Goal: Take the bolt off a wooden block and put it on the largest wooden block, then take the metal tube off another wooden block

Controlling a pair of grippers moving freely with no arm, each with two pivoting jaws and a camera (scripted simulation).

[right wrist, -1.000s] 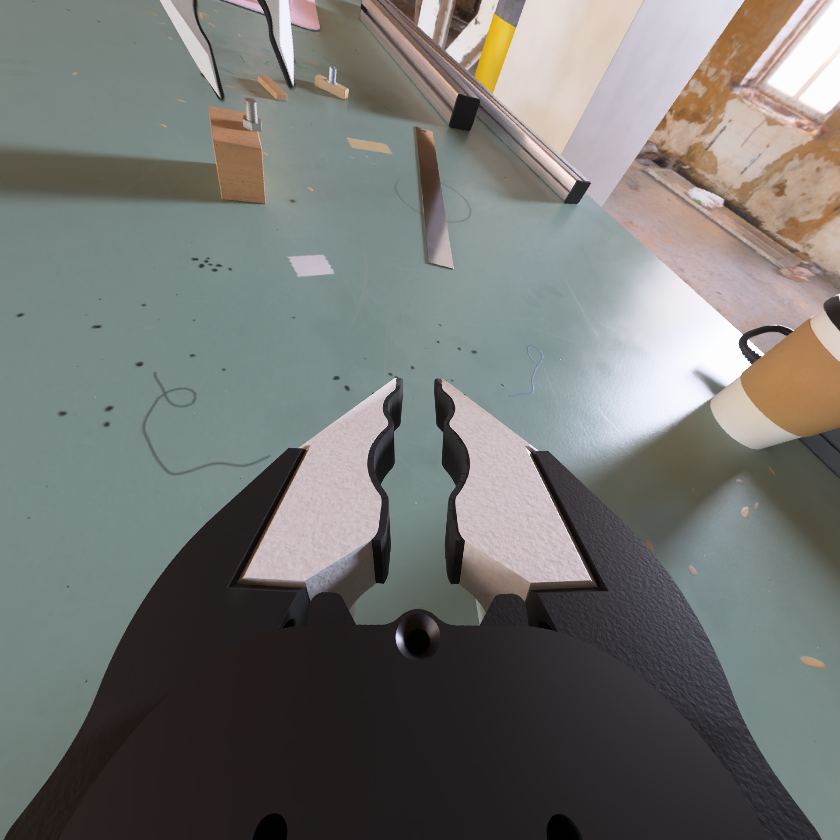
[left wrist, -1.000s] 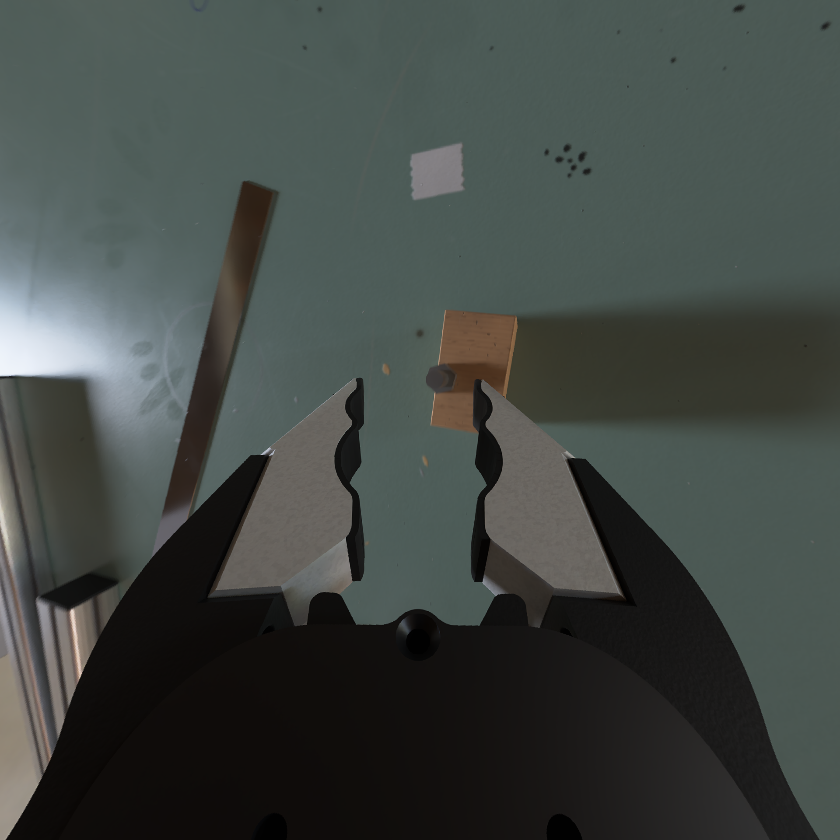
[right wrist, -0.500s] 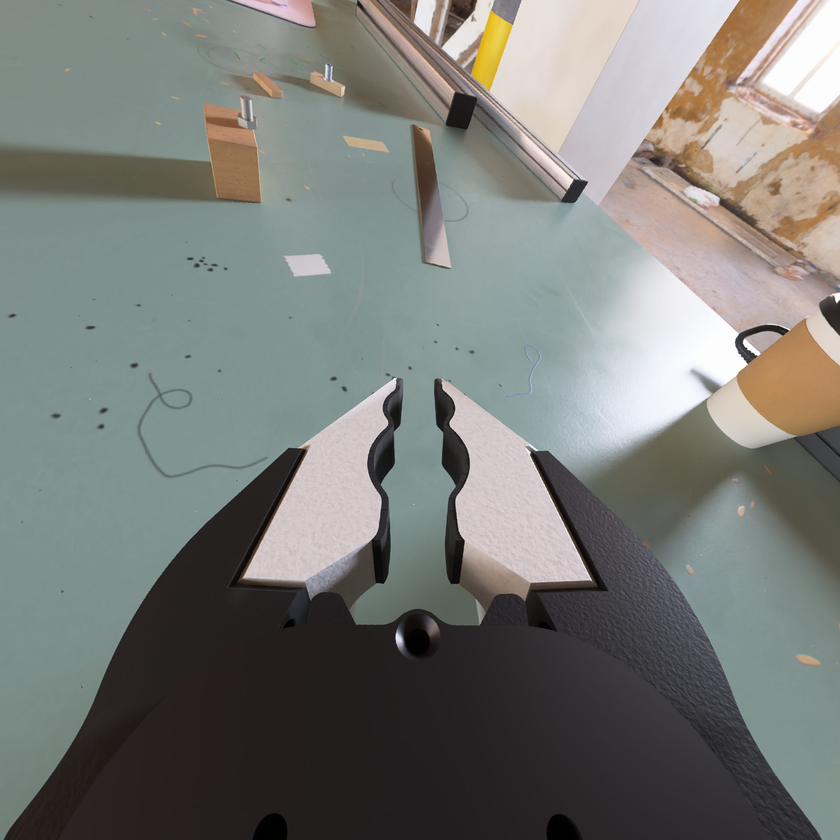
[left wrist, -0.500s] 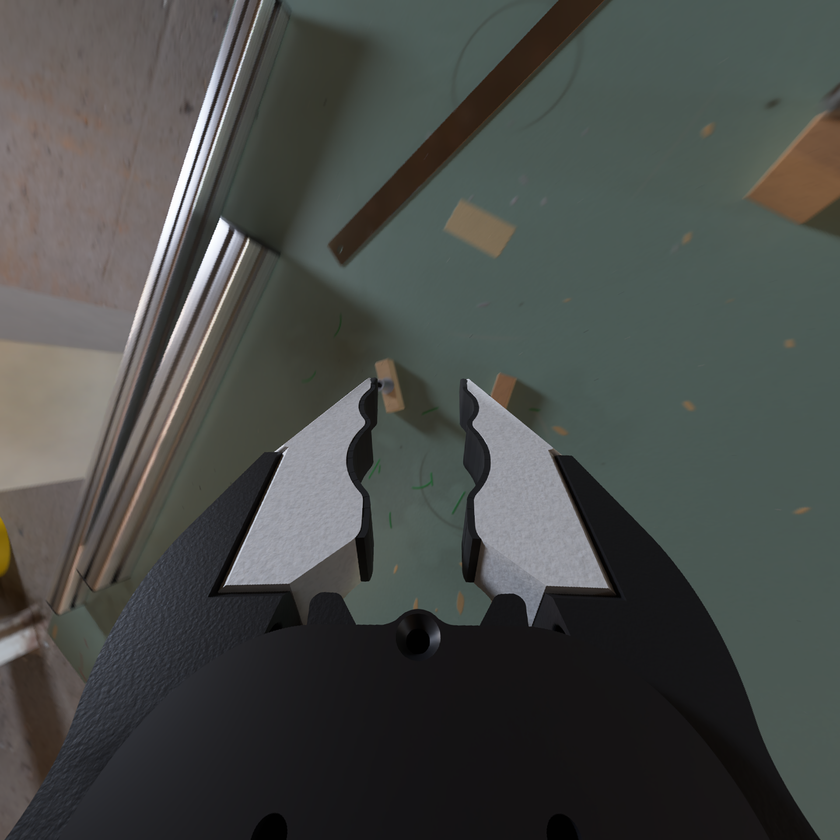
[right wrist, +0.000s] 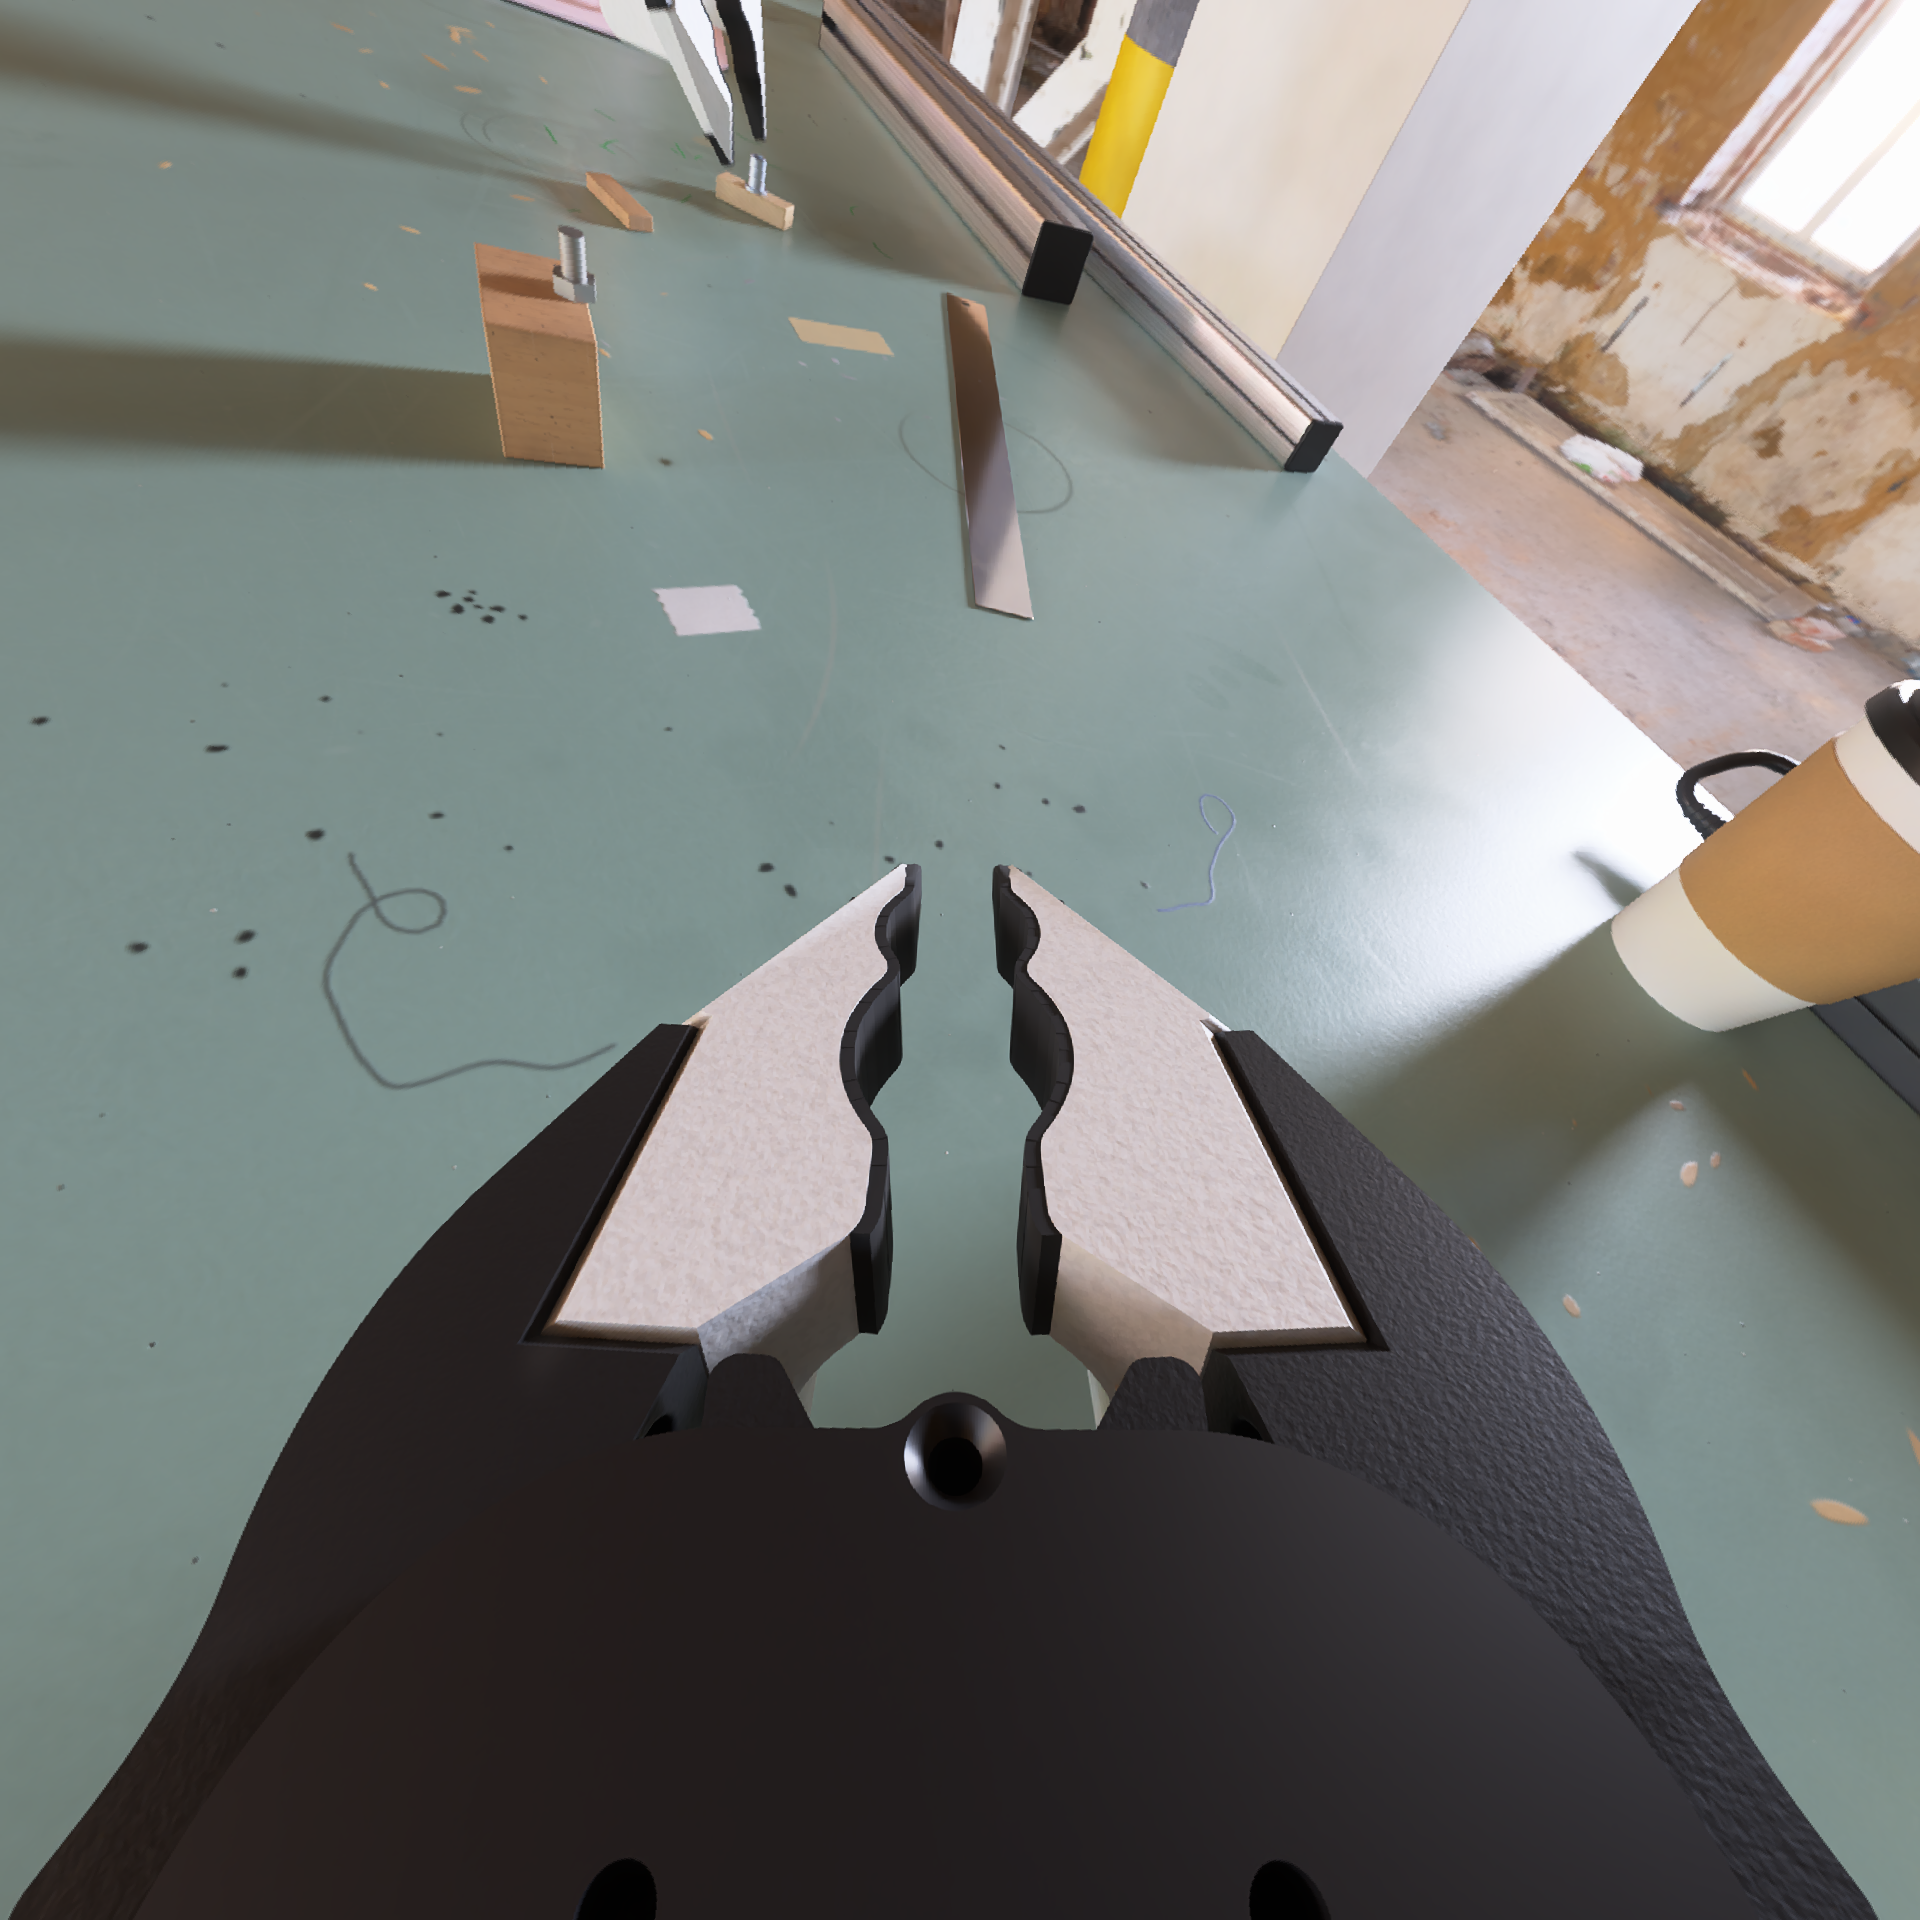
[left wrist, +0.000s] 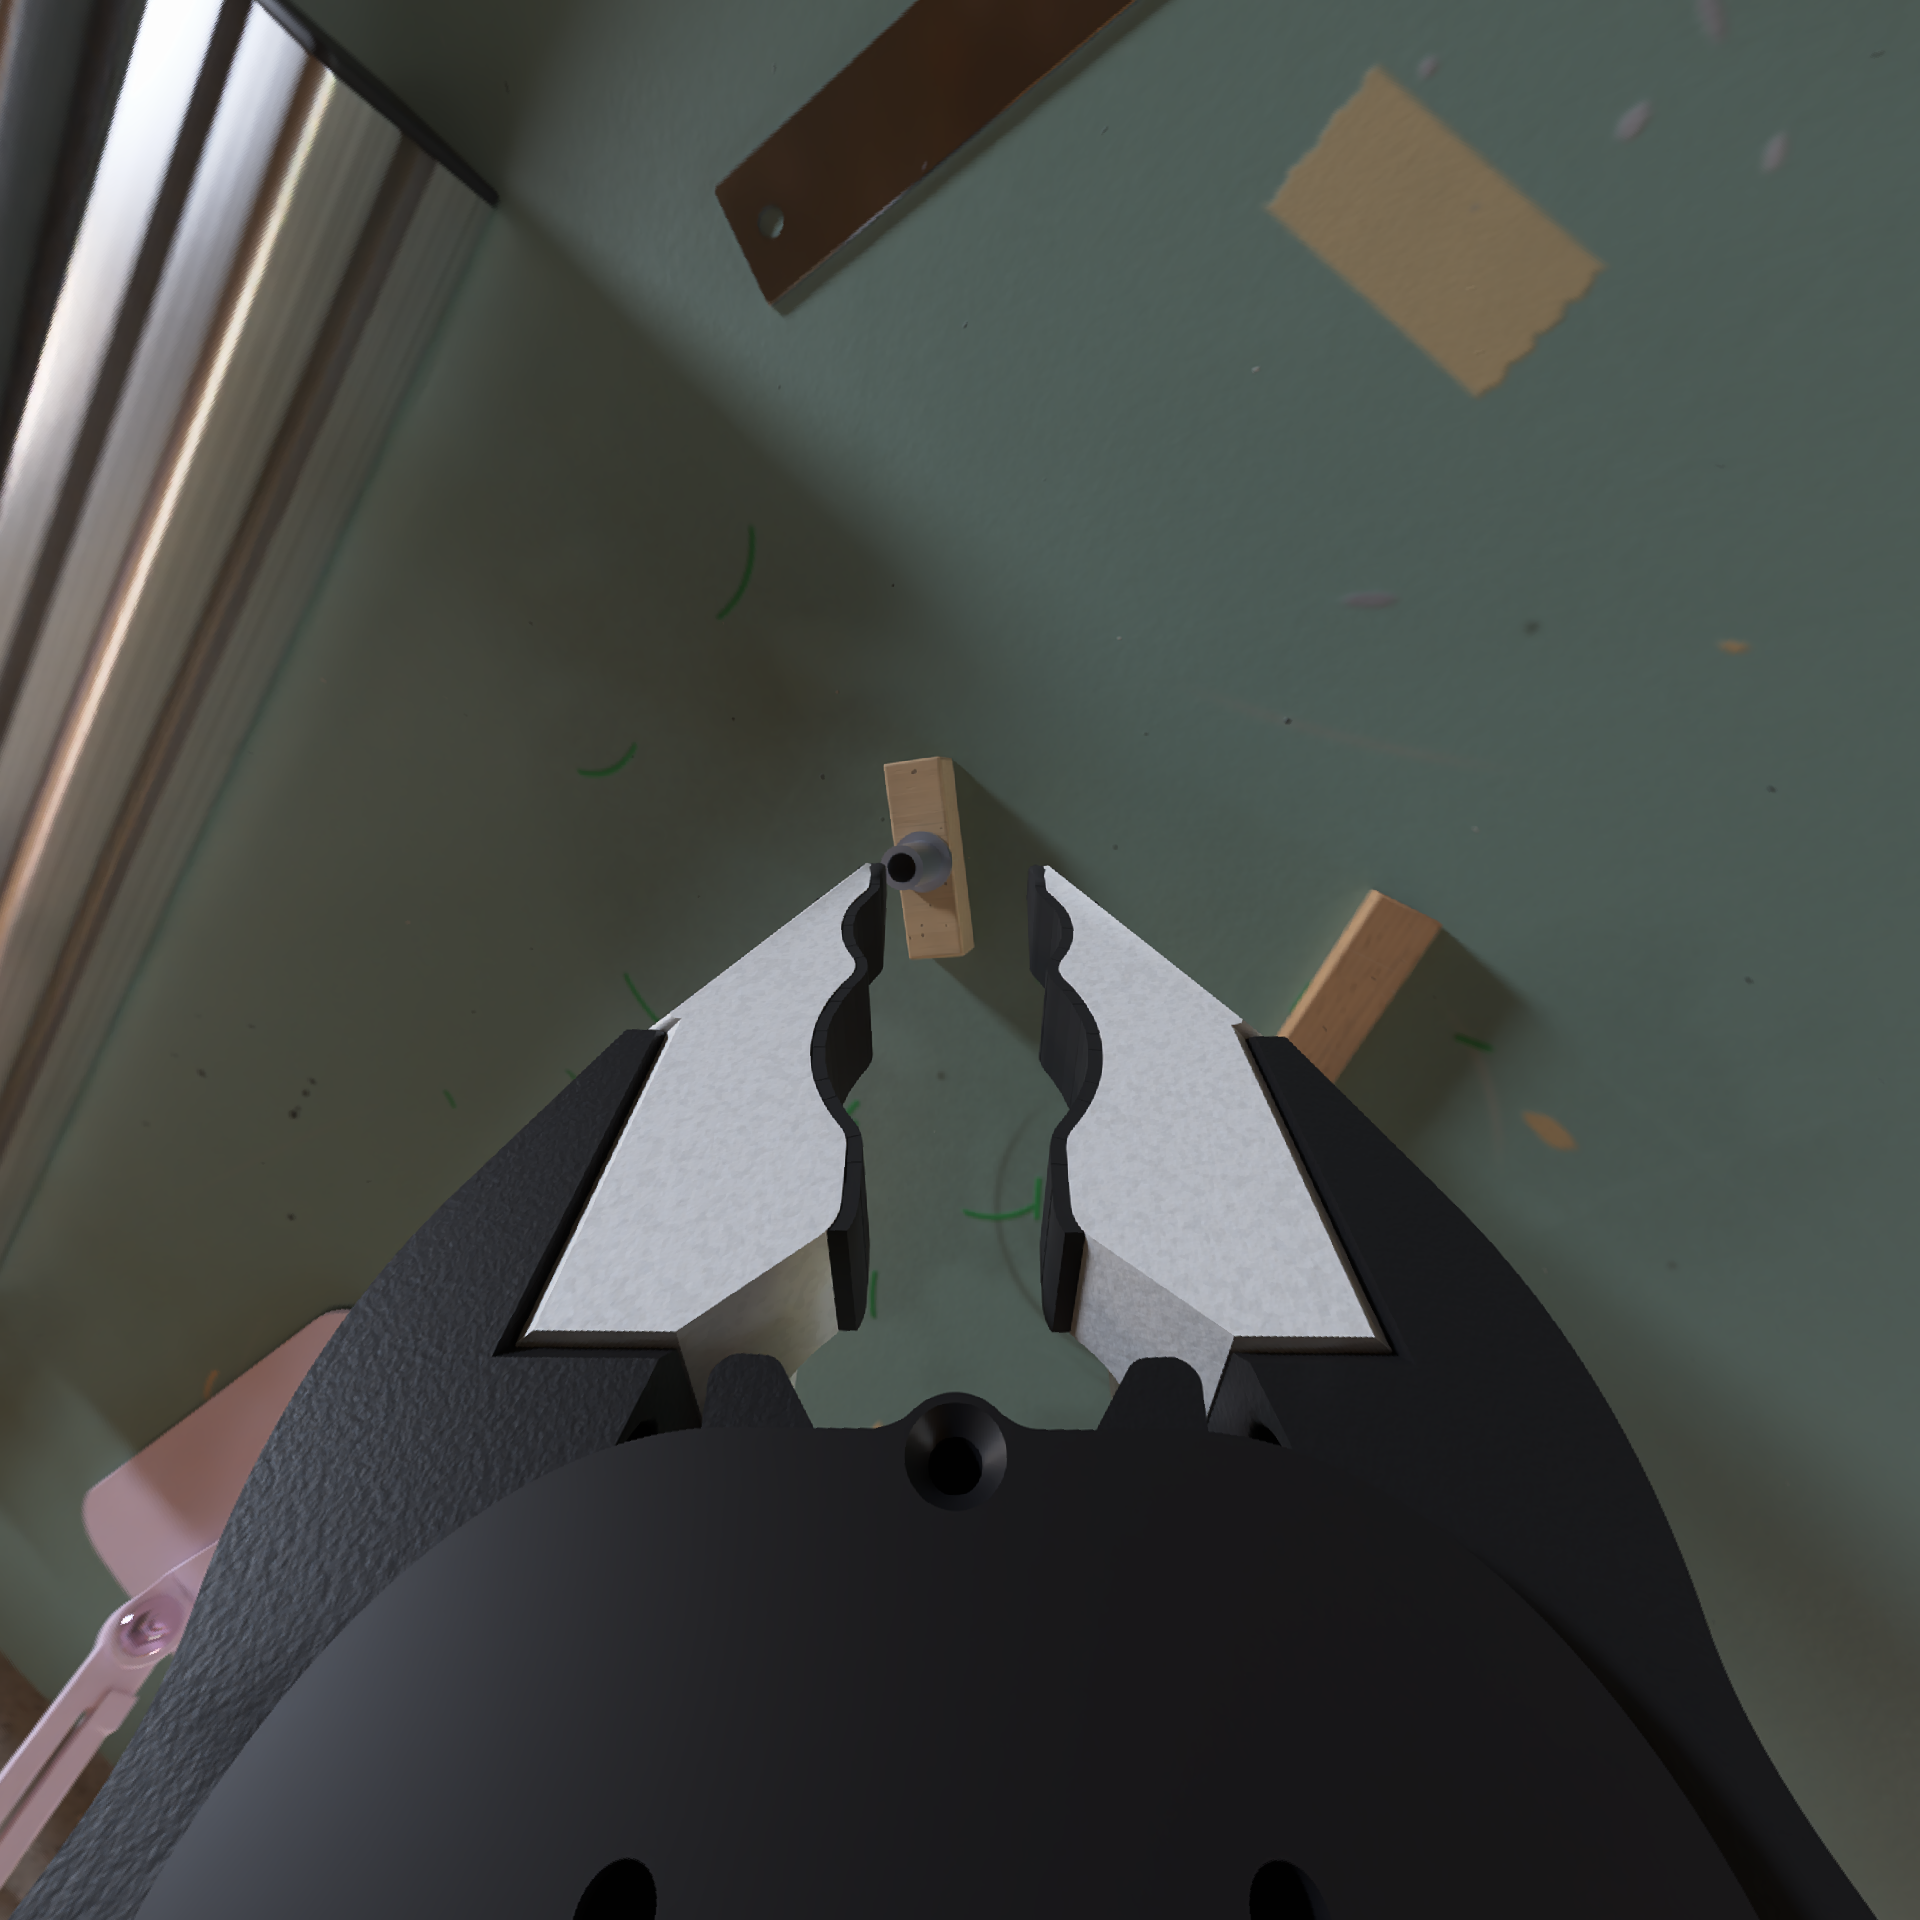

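In the left wrist view, a short metal tube [left wrist: 916, 862] stands upright on a small wooden block [left wrist: 932, 914]. My left gripper [left wrist: 956, 883] is open and empty just above them, its left fingertip [left wrist: 868, 883] beside the tube. A second small block [left wrist: 1361, 971] lies to the right. In the right wrist view, the bolt [right wrist: 572, 272] stands on the largest wooden block [right wrist: 545, 374] at far left. Beyond it are the tube [right wrist: 758, 172] on its block [right wrist: 756, 205], the left gripper [right wrist: 736, 145] above them, and the bare small block [right wrist: 618, 201]. My right gripper [right wrist: 956, 883] is empty, its jaws a narrow gap apart.
A flat metal strip [right wrist: 989, 468] and a tan tape patch [right wrist: 840, 337] lie on the green table [right wrist: 1195, 644]. Aluminium rails [right wrist: 1132, 270] run along its far right edge. A paper cup [right wrist: 1787, 883] lies at the right. A pink object [left wrist: 156, 1558] sits near the left gripper.
My left gripper moved from over the large block with the bolt to over the small block with the tube, and its jaws narrowed. The right gripper stayed almost still.
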